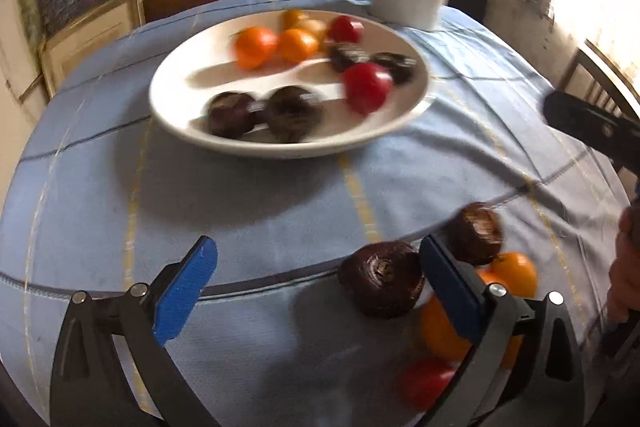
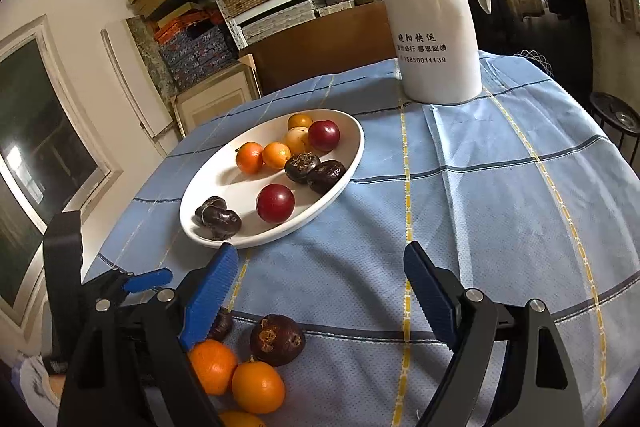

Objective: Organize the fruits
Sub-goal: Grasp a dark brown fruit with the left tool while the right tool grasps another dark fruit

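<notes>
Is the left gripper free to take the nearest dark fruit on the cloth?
Probably yes: the left gripper is open and empty, and the dark fruit lies just inside its right finger, with nothing over it.

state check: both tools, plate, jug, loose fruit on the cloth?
left tool: open, nothing between its pads
right tool: open, nothing held
white plate: on the cloth, loaded with fruit
white jug: upright, lid on, behind the plate
dark fruit: loose on the cloth
oranges: loose on the cloth, not yet plated
</notes>
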The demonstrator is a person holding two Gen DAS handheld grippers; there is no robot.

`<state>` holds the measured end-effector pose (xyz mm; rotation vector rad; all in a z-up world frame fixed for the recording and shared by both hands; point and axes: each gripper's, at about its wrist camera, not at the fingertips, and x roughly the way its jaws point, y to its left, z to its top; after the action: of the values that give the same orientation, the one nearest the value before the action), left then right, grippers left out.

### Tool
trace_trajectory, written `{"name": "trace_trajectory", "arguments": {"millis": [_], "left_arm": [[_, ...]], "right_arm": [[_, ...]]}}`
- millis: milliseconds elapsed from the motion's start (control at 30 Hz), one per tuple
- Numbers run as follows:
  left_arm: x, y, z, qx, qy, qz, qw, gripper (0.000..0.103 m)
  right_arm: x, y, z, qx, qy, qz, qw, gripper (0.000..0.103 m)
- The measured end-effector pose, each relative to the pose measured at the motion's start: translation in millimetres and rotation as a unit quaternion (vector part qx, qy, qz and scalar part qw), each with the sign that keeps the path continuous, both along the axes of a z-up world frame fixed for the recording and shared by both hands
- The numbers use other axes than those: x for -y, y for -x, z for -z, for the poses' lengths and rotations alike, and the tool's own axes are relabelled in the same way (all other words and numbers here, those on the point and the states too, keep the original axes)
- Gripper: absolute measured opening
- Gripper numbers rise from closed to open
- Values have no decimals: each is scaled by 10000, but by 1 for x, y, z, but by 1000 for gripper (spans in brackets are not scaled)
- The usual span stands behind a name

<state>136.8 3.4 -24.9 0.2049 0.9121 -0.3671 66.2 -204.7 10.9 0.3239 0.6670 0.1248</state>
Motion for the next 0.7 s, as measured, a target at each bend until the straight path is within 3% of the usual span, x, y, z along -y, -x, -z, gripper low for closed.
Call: {"name": "trace_trajectory", "arguments": {"millis": [100, 167, 233, 333, 467, 533, 700], "left_arm": [[-24, 0, -3, 424, -386, -612, 9965, 99], [-34, 4, -5, 582, -364, -826, 9942, 98], [-36, 12, -8, 686, -300, -757, 9943, 98], [-22, 24, -1, 887, -749, -551, 9917, 98], [-16, 30, 4, 779, -841, -344, 9928, 95], [-17, 27, 4, 649, -667, -279, 9953, 67], [-23, 25, 6, 297, -211, -132, 9993, 43]], "right_arm": [[1, 0, -1, 11, -22, 20, 10000, 86], [1, 1, -2, 22, -48, 30, 10000, 86], [1, 1, -3, 38, -45, 17, 10000, 86], [-2, 3, -4, 62, -16, -27, 10000, 86], [-4, 3, -5, 75, 7, -76, 9999, 86], [-5, 4, -6, 87, 25, -99, 9999, 86], [-8, 5, -5, 54, 60, -171, 9998, 86]]}}
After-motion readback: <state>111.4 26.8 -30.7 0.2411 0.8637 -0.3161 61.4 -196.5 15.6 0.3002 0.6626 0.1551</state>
